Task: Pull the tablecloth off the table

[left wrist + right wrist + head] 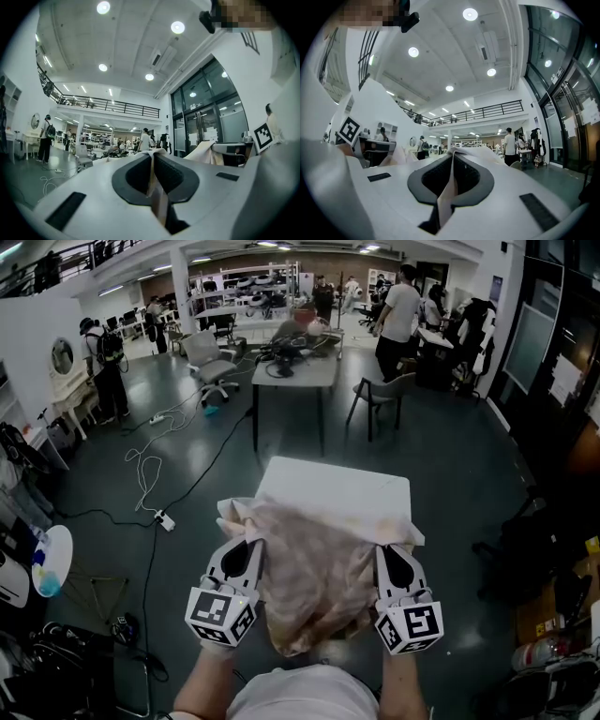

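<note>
Cloth (314,582) is lying bunched over the near end of the white tabletop (337,491) in the head view. Its near part is hanging off the edge toward the person, while the far part of the tabletop is showing bare. The left tongs (251,543) are pinching the cloth's left edge and the right tongs (386,550) are pinching its right edge. Both are pointing level, away from the person, with the cloth sagging between them. Cables (150,460) are trailing across the dark floor (450,465) beyond.

In the left gripper view, the left tongs (153,155) are clamping shut on a thin fold of cloth (159,201), which is running up between the jaws and out past their tips.

In the right gripper view, the right tongs (452,157) are likewise closing tight on a fold of cloth (446,197), which is standing between the jaws and spreading out beyond them.
</note>
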A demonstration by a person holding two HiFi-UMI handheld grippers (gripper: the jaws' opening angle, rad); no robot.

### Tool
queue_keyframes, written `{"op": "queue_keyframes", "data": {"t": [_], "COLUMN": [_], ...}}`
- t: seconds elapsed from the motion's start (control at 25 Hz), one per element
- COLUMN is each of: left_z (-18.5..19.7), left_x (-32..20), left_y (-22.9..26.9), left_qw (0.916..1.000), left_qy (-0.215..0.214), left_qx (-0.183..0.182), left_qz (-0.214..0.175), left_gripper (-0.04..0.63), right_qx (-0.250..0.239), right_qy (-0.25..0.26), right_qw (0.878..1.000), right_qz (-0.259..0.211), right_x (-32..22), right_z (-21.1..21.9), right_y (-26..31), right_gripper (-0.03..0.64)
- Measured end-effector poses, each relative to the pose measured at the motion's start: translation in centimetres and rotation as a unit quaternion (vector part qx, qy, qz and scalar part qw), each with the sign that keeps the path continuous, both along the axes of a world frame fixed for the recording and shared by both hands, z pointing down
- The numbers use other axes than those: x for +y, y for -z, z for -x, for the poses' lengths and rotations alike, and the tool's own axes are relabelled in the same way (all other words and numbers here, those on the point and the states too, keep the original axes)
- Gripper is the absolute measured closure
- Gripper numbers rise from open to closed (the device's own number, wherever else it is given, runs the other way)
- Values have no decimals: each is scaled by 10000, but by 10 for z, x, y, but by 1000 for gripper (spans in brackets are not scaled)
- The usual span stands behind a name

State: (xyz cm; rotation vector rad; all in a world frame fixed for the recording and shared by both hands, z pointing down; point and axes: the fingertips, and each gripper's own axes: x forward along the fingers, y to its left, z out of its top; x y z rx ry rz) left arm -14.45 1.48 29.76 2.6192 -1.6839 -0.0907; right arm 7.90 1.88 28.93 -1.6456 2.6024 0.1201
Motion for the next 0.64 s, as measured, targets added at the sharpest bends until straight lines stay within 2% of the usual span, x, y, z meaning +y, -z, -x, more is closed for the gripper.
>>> {"op": "queue_keyframes", "data": {"t": [0.64], "left_z": [-1], "left_x": [1], "left_y": [-4], "left_qw": [10000], "left_qy": [60], "left_qx": [34], "left_qz": [68], "left_gripper": [577], "right_qx": [36], "right_qy": [-19], "right_qw": [10000], "right_qz": [55], "right_x": [3], "right_z": [-3], "right_y": [-3], "right_gripper": [588]}}
